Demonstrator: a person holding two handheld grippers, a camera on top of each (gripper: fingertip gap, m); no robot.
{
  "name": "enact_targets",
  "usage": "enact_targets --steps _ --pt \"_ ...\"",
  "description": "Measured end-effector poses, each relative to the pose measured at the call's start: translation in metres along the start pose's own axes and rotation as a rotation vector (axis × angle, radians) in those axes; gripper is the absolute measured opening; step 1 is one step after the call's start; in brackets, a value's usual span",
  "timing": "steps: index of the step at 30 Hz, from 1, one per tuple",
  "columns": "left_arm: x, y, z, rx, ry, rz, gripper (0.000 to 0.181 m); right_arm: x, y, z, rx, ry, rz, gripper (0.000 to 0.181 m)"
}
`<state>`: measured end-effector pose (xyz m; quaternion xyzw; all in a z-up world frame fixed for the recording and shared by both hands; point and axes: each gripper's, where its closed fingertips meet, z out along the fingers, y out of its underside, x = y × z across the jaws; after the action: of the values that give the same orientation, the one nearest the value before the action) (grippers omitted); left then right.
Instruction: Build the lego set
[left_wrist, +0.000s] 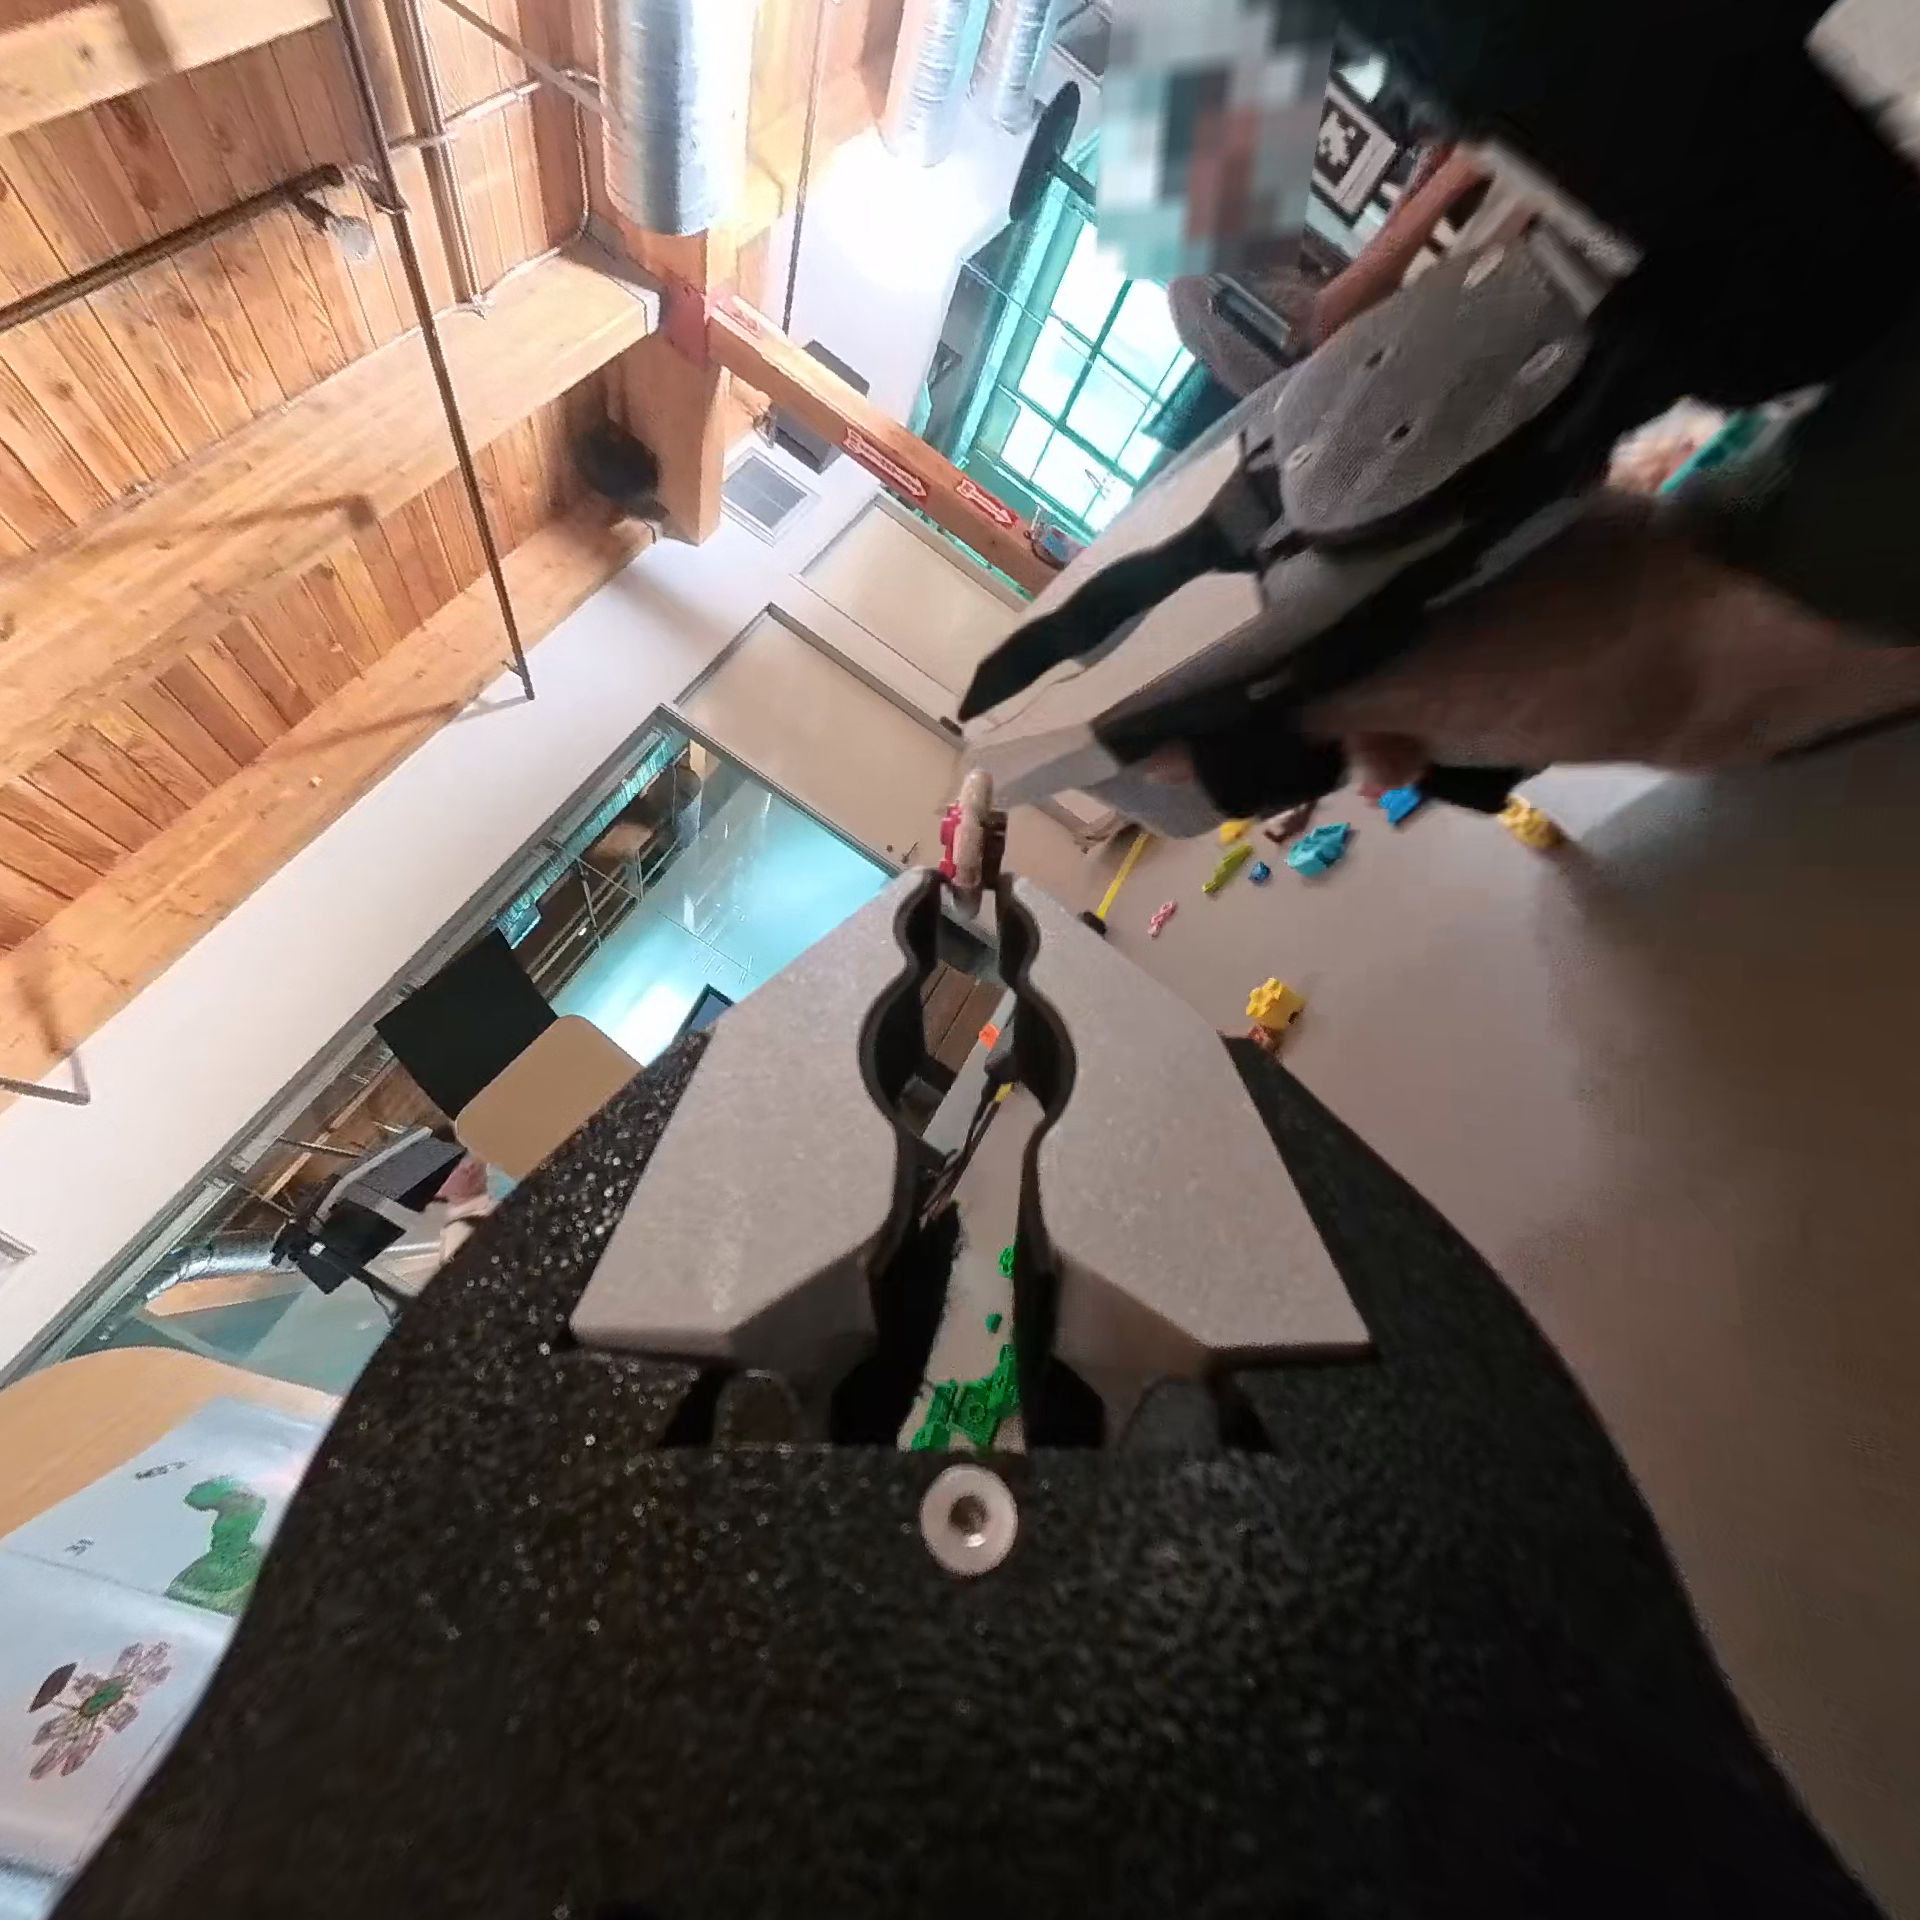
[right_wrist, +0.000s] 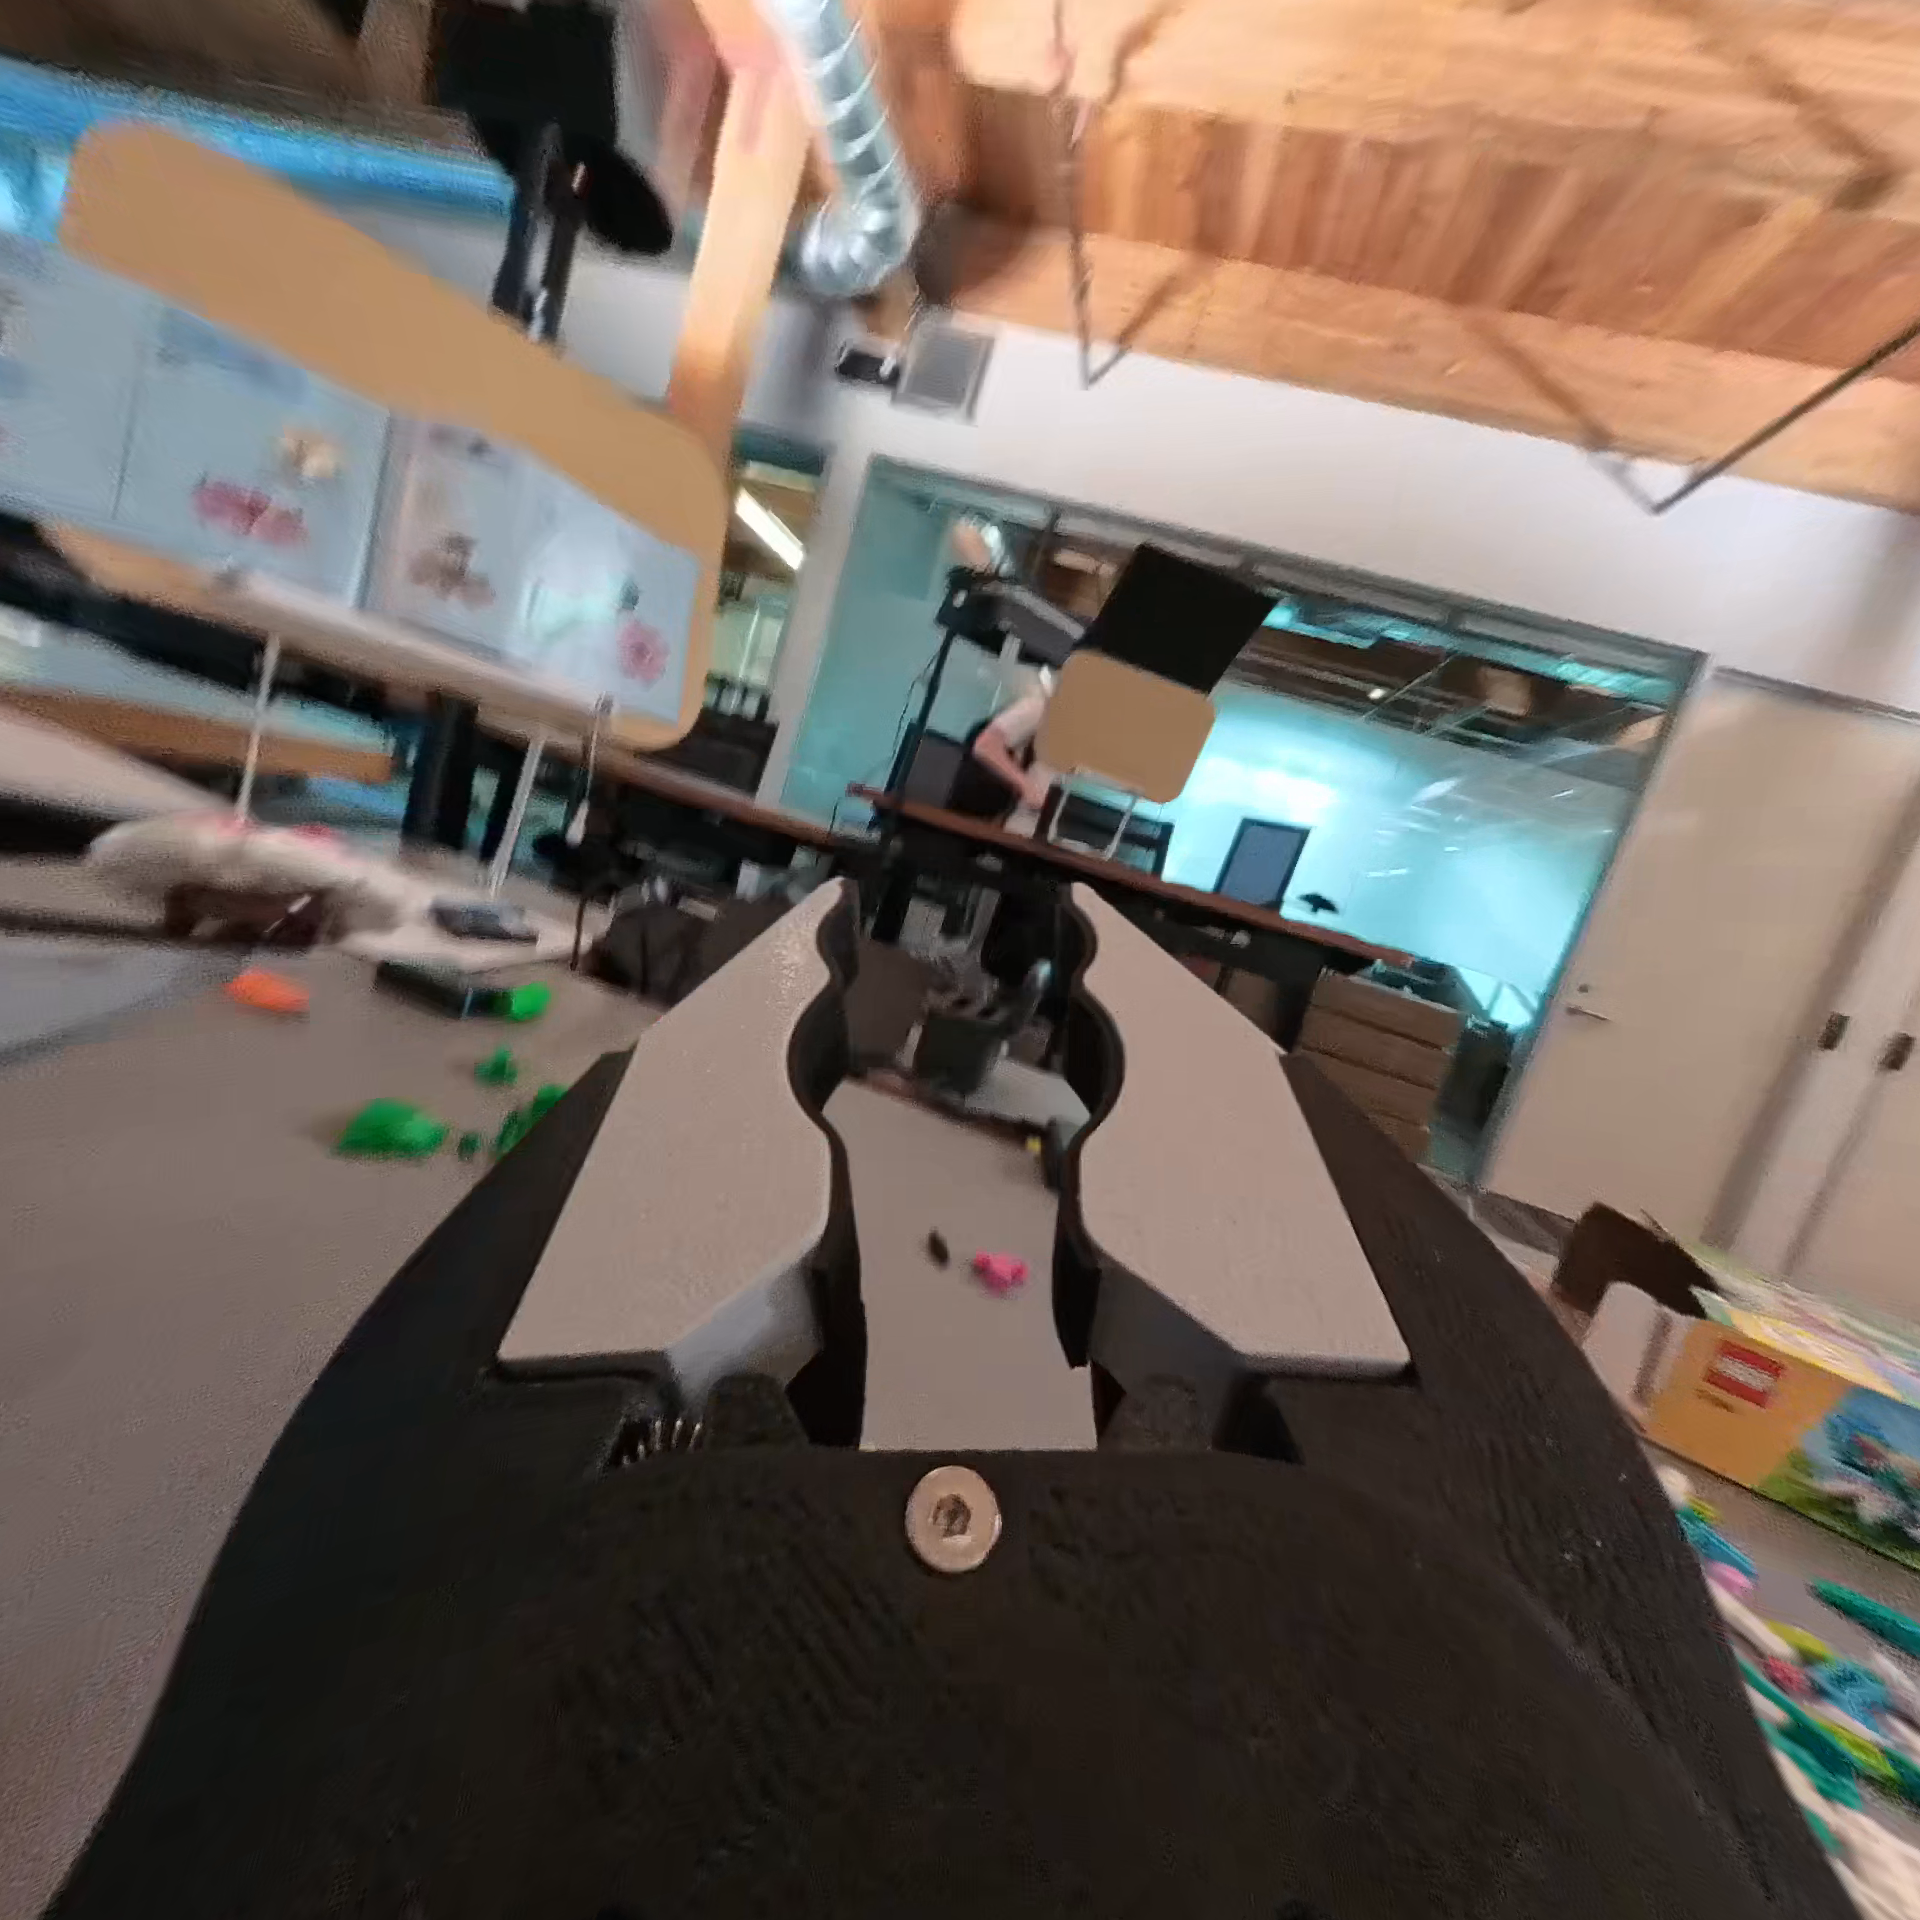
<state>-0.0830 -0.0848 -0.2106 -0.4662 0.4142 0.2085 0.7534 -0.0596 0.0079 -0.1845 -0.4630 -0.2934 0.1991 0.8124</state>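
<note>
My left gripper (left_wrist: 961, 885) is shut on a small lego assembly (left_wrist: 971, 831) of pink, beige and dark red parts that sticks out past its tips. It holds the assembly up above the grey table (left_wrist: 1558, 1143). My right gripper (left_wrist: 971, 722), held in a hand, comes in from the upper right with its tips just beside the assembly's far end. In the right wrist view the right gripper (right_wrist: 958, 904) is open with nothing between its fingers. The assembly does not show there.
Loose bricks lie on the table: yellow (left_wrist: 1276, 1003), teal (left_wrist: 1320, 847), green (left_wrist: 1226, 868), and a green cluster (right_wrist: 390, 1127). A pink piece (right_wrist: 1000, 1270) lies ahead of the right gripper. A lego box (right_wrist: 1766, 1392) stands at the right. An instruction booklet (left_wrist: 104, 1621) lies at the left. Across from one pair of fingers to the other is roughly 10 cm.
</note>
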Motion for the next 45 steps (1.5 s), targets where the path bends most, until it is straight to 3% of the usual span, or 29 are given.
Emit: enact_targets --steps 3,6,10,14,19,24,30,35,45 --pt "-0.006 -0.001 -0.002 0.007 -0.022 -0.027 0.007 -0.002 0.002 0.020 0.031 0.039 0.027 0.037" --pt "-0.010 0.001 -0.004 0.006 -0.040 -0.039 0.008 -0.019 0.003 0.033 0.049 -0.015 0.007 0.036" --pt "-0.006 -0.004 -0.003 0.024 -0.037 -0.046 0.008 -0.034 -0.003 0.032 0.094 -0.103 0.033 0.028" --pt "0.003 -0.016 -0.002 0.063 -0.027 -0.036 0.007 -0.024 -0.015 0.027 0.148 -0.087 0.075 0.026" --pt "0.007 -0.017 -0.001 0.070 -0.015 -0.053 0.007 -0.028 -0.003 0.031 0.106 -0.102 0.048 0.024" --pt "0.014 -0.019 0.020 0.085 -0.007 -0.302 0.008 -0.024 0.010 0.035 0.057 -0.087 0.045 0.020" --pt "0.036 -0.036 0.046 0.156 0.055 -0.240 0.008 -0.009 0.021 0.039 0.015 -0.038 0.028 0.018" --pt "0.027 -0.042 0.027 0.210 0.061 -0.265 0.008 -0.006 0.033 0.041 -0.056 -0.015 0.048 0.016" --pt "0.017 -0.034 0.030 0.208 0.046 -0.280 0.008 -0.024 0.031 0.043 -0.055 -0.086 0.015 0.015"
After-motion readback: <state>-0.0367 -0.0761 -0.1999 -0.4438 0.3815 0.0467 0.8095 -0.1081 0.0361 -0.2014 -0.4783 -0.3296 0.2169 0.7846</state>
